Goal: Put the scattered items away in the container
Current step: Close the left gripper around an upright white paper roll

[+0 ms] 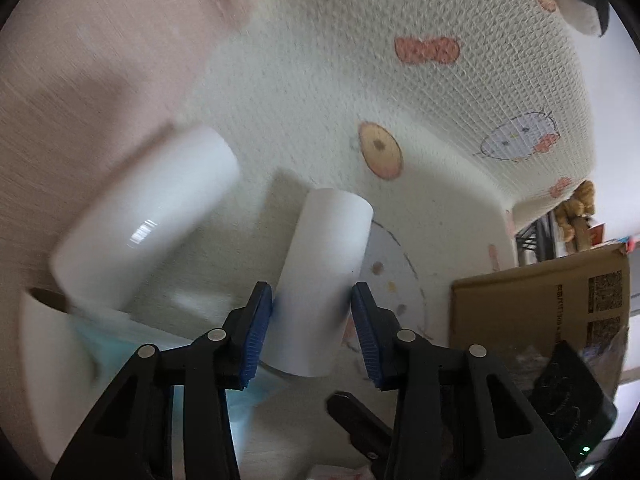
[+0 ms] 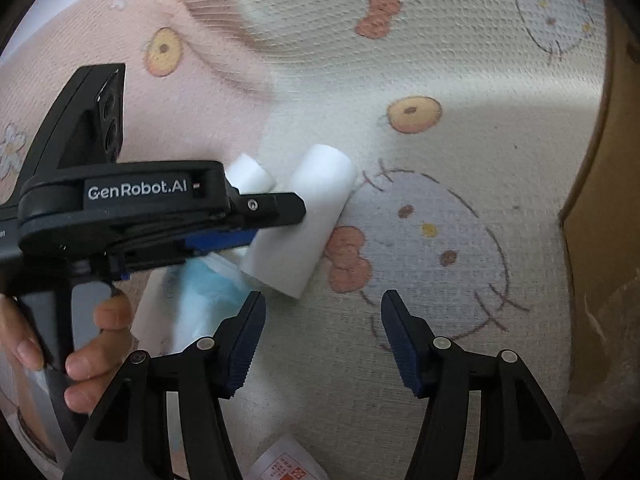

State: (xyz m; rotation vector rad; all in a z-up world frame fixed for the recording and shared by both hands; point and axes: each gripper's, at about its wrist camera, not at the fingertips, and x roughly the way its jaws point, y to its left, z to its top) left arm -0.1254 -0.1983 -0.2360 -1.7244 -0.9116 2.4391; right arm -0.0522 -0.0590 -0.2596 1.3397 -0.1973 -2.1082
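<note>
A white paper roll (image 1: 324,280) lies on the patterned bed cover, seen also in the right wrist view (image 2: 300,224). My left gripper (image 1: 312,312) has its blue pads on both sides of this roll, closed on it. A second white roll (image 1: 144,220) lies to its left, with a light blue pack (image 2: 208,284) beneath. The left gripper also shows in the right wrist view (image 2: 224,236). My right gripper (image 2: 320,336) is open and empty, above the cover near the roll. A cardboard box (image 1: 540,312) stands at the right.
The cardboard box wall (image 2: 600,200) runs along the right edge. A white packet with red print (image 2: 288,464) lies at the bottom. A black device (image 1: 568,400) sits by the box. Plush toys (image 1: 576,204) are at the far right.
</note>
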